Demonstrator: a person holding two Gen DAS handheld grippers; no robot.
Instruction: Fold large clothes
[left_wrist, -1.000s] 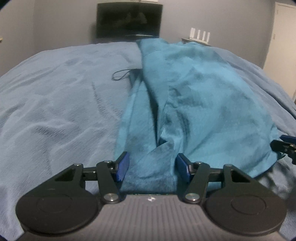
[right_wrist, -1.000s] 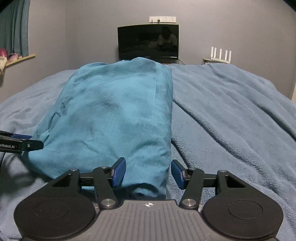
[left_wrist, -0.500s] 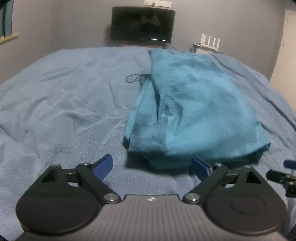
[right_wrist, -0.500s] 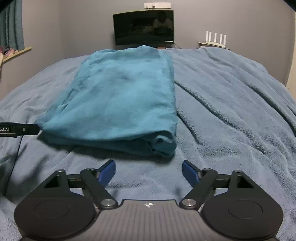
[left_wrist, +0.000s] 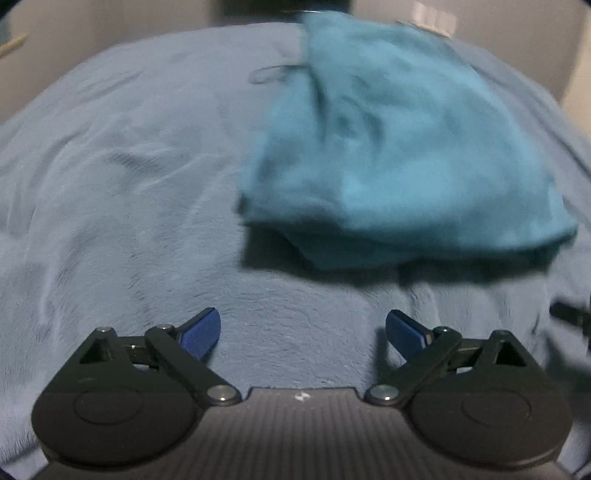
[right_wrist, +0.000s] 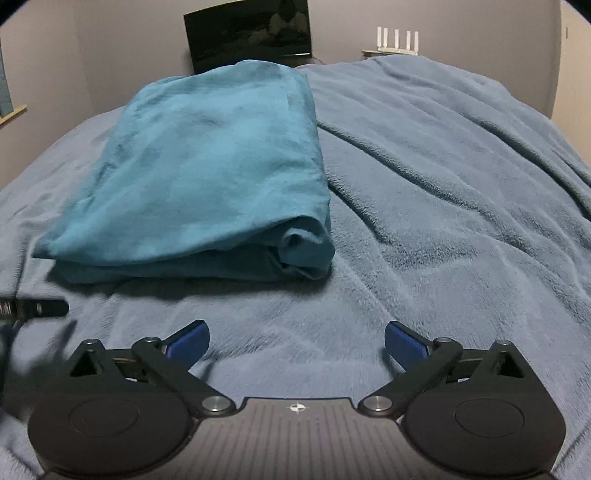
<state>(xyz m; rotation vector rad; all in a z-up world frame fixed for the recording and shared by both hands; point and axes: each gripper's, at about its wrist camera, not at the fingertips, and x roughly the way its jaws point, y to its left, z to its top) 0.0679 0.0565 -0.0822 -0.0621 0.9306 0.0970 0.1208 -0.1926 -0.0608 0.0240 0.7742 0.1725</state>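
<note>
A teal garment (left_wrist: 399, 158) lies folded in a long stack on the blue-grey blanket (left_wrist: 129, 184); it also shows in the right wrist view (right_wrist: 207, 173), its folded near end facing me. My left gripper (left_wrist: 303, 332) is open and empty, low over the blanket, short of the garment's near left corner. My right gripper (right_wrist: 297, 341) is open and empty, short of the garment's near right corner. The left gripper's tip (right_wrist: 33, 308) shows at the left edge of the right wrist view. The left wrist view is blurred.
A dark cord (left_wrist: 273, 72) lies on the blanket left of the garment's far end. A black TV (right_wrist: 251, 35) and a white router (right_wrist: 397, 38) stand at the far wall. The blanket (right_wrist: 443, 184) spreads wide on both sides.
Both grippers opened wide, let go of the garment's near end and drew back toward me. The garment now lies flat on the blanket, apart from both.
</note>
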